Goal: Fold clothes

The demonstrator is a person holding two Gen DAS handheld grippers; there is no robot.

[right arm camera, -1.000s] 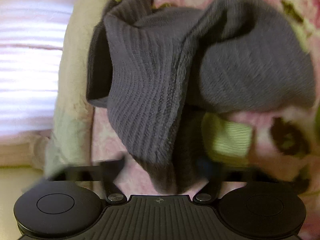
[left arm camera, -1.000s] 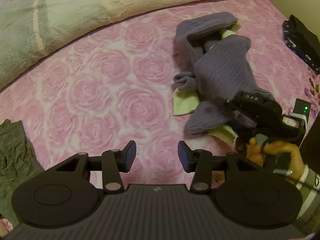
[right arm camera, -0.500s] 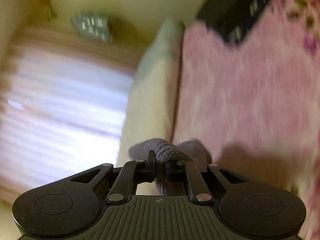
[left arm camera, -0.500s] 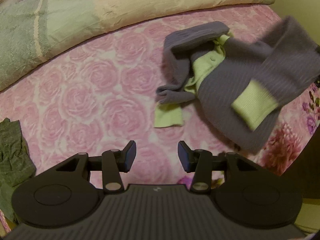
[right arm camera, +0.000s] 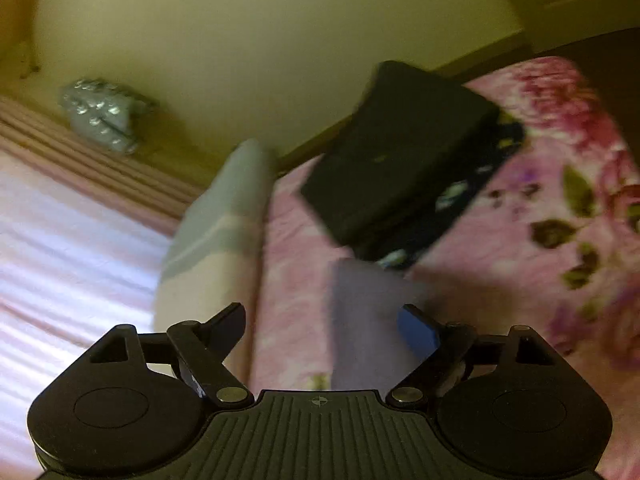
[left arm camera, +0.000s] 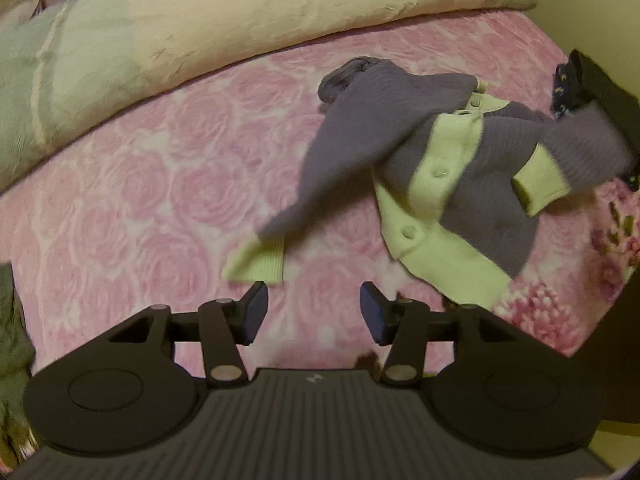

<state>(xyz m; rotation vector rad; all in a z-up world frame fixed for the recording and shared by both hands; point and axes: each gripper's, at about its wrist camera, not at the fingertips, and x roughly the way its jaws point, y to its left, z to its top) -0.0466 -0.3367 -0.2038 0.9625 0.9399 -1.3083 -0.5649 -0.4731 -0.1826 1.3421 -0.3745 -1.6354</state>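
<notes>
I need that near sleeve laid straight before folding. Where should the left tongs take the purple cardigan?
Grip the cardigan by the green cuff of its outstretched sleeve. It lies flat on the pink bedspread just ahead of the open left tongs, its end edge facing them, so come in low from the near side.

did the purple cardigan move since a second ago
Yes. The purple cardigan was bunched up; it now lies spread open, its near sleeve cuff stretched toward the left gripper, judged against the fixed pillow.

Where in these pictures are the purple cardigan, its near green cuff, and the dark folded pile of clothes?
purple cardigan (left arm camera: 360,136): left wrist view, on its purple knit sleeve.
near green cuff (left arm camera: 258,265): left wrist view, on the ribbed sleeve end.
dark folded pile (right arm camera: 404,148): right wrist view, on its top face.
</notes>
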